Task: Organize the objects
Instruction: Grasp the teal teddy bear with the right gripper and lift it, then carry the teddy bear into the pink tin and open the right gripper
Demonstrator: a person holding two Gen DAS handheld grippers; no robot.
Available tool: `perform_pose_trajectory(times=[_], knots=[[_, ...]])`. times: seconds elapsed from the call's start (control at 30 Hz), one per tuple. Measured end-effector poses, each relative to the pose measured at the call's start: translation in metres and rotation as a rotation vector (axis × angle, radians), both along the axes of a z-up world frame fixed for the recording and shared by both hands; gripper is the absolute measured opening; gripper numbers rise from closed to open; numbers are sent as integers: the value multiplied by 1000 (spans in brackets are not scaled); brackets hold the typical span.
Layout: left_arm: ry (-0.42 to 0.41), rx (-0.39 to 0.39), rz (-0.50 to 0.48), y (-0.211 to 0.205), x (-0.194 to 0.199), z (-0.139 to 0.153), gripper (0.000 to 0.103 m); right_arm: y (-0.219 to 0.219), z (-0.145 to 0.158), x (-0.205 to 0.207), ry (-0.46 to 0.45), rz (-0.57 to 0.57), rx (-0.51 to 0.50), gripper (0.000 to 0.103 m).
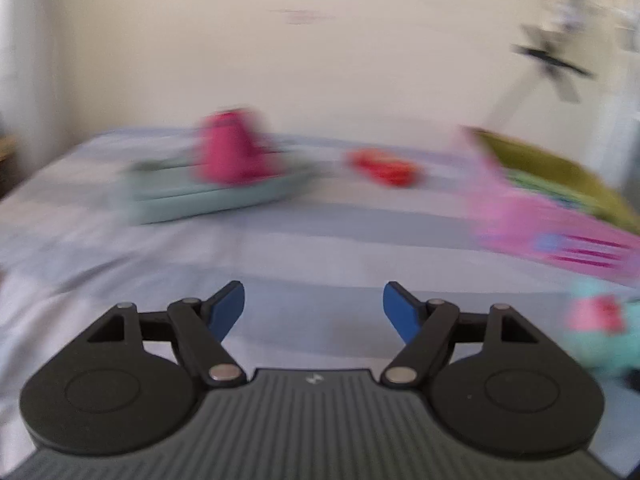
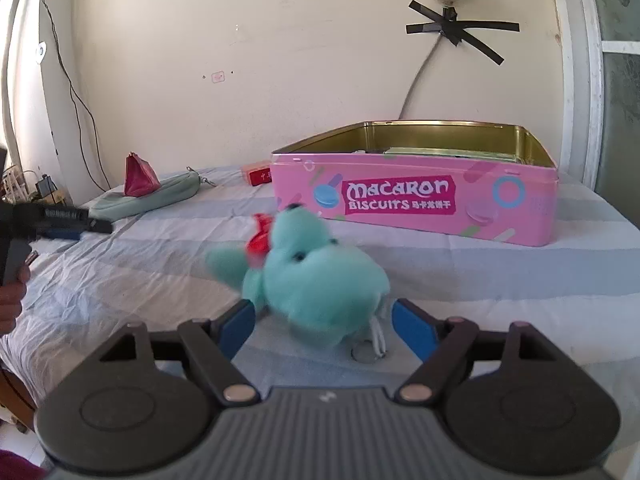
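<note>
A: Where's the plush toy now?

B: On the striped bedsheet, near the right gripper. It's a teal animal with a red bow, blurred, sitting partly between the blue pads. The jaws are spread and neither pad presses on it.

A: And the tin?

B: The pink biscuit tin stands open just beyond the toy, to the far right — something flat and green lies inside, too hidden to name.

A: The other hand?

B: The left gripper is spread wide too, with only bedsheet between its pads. Its view is smeared.

A: What else is out there?

B: Far left, a grey-green zip pouch with a magenta pyramid-shaped purse resting on it — and a small red box just left of the tin.
</note>
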State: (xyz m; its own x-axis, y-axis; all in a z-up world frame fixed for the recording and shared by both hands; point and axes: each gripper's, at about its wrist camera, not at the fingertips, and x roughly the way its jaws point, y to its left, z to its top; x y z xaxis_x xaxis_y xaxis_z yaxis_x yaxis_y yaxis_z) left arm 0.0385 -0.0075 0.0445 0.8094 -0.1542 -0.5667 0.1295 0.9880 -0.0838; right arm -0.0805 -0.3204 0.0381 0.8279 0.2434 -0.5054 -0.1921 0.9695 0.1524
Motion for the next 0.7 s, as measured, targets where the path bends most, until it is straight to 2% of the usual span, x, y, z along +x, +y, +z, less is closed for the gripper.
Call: perform_pose_trajectory(times=[0.13, 0.33, 0.43, 0.5, 0.53, 0.6, 0.63, 0.7], knots=[[65, -77, -220, -56, 3, 10, 79, -5, -3, -2, -1, -3, 20, 81], [98, -62, -434, -123, -2, 6, 82, -6, -8, -4, 5, 48, 25, 81], [104, -59, -471, -139, -2, -5, 88, -2, -12, 2, 18, 72, 26, 83], [107, -91, -463, -140, 0, -12, 88, 3, -17, 10, 31, 83, 29, 82], [120, -111, -467, -139, 4, -15, 85, 6, -19, 14, 38, 82, 29, 75], [139, -143, -488, -139, 9, -16, 58, 10, -19, 18, 19, 72, -5, 64], [156, -139, -501, -140, 12, -16, 38, 10, -16, 19, 0, 76, -4, 55], [170, -160, -499, -140, 17, -11, 36, 7, -8, 22, -12, 82, 31, 53]])
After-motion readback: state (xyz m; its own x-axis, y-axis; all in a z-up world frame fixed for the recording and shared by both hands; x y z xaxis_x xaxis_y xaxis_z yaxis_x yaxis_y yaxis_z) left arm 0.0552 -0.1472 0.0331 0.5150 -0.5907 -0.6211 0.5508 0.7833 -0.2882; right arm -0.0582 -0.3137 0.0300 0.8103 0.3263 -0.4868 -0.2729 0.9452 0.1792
